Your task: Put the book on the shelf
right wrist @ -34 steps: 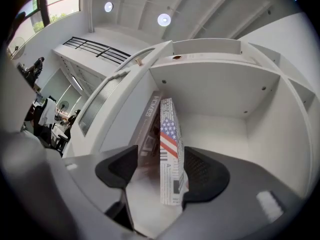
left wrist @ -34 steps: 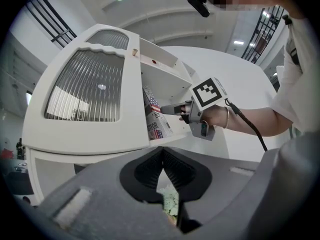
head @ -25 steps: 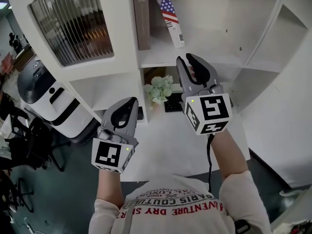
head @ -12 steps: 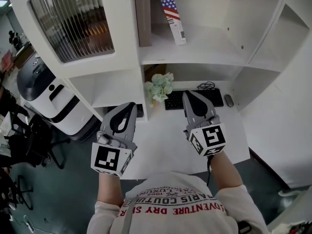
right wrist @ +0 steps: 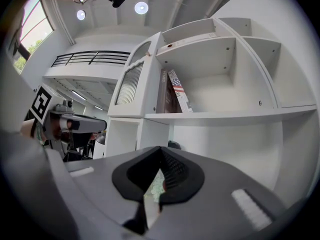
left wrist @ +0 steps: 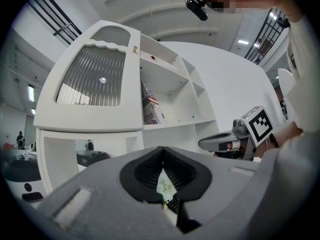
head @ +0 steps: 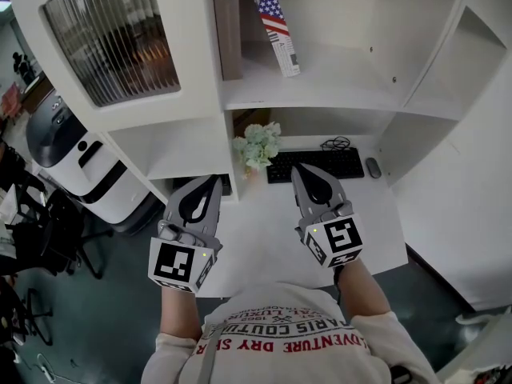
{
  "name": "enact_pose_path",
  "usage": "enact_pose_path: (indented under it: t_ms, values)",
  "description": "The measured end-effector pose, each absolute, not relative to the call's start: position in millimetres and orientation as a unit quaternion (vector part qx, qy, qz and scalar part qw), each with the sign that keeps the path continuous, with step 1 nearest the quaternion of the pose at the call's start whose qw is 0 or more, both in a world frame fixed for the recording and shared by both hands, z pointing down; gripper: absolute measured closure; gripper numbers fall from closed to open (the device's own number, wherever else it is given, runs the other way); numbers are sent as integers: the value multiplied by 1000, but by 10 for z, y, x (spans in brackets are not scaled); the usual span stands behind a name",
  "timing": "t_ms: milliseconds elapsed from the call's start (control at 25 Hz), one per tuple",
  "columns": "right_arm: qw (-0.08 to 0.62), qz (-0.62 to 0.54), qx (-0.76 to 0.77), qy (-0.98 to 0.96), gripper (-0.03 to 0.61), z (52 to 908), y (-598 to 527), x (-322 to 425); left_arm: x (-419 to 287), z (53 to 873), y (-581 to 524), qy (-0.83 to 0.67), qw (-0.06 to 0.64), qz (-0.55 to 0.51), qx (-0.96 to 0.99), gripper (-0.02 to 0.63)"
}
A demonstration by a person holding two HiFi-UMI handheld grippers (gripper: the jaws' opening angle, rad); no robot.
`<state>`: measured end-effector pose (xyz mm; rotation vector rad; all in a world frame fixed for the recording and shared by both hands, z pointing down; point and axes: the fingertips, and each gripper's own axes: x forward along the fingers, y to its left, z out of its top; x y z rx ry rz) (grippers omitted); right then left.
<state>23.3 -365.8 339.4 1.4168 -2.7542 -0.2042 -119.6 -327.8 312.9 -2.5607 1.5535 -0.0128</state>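
The shelf (head: pixel 336 86) is lying wide and bare to the right of its books, with open room running up to the slanted dividers at the far right. Its front edge is hanging over the back of the counter (head: pixel 264 238), and the front half of the counter is lying open under both hands.

The book (head: pixel 276 24) is sitting on the shelf, in the compartment just right of the upright divider. It is showing a flag print of red and white stripes with a blue star field, and white with small dark print lower down. It is leaning, its foot out on the board and its top tilting toward a brown book (head: pixel 229 30) that is standing upright at its left.

Under the shelf, a keyboard (head: pixel 314 165), a mouse (head: pixel 373 167), a coiled cable (head: pixel 336 142) and a bunch of pale flowers (head: pixel 258 145) are crowding the back of the counter. A ribbed cabinet door (head: pixel 112 42) is filling the left.

The left tongs (head: pixel 214 181) and the right tongs (head: pixel 298 170) are hovering over the counter, well apart from the book, each pressed closed with nothing between.
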Motion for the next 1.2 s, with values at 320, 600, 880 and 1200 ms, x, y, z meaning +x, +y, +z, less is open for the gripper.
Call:
enact_pose_path:
  t_ms: [320,600,880,1200]
  values:
    - [33,-82,448,-889,578,3369,-3623,238,-1160,3188,-3266,519,69,-12,-852,611]
    - [28,-73,454,-887,578,3403,-3653,286,-1174,3254,-3284,523,63,-17,-850,611]
    - [24,-77,459,-885,578,3389,-3661,329,-1135,3282,-3294,521,60,-20,-851,611]
    - [17,-77,452,-889,578,3387,-3665,278,-1119,3300,-3311,523,58,-18,-850,611]
